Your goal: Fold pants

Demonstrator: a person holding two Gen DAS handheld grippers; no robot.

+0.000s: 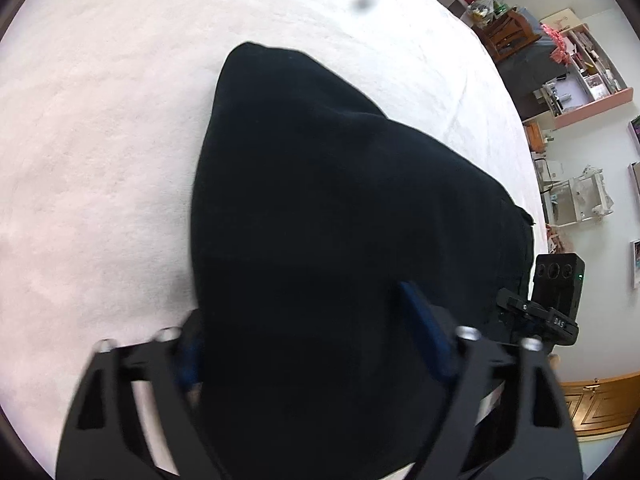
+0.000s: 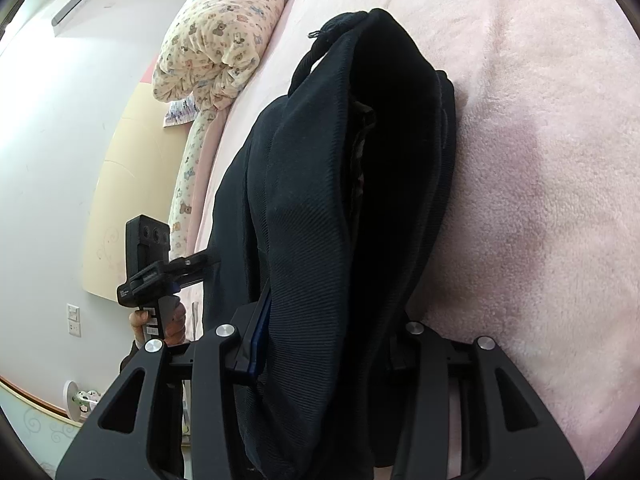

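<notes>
A: Status? The pants (image 2: pixel 344 208) lie bunched on the bed (image 2: pixel 540 160).
B: Right tongs (image 2: pixel 328 344) clamp the pants; left tongs (image 1: pixel 316 344) straddle them, grip unclear. Lift both ends level.

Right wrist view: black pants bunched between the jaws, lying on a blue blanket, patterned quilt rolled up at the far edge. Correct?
One thing is off: the blanket is pale pink, not blue, as the right wrist view shows. The rest holds: black pants bunched between the jaws of the right gripper, patterned quilt at the far edge.
</notes>
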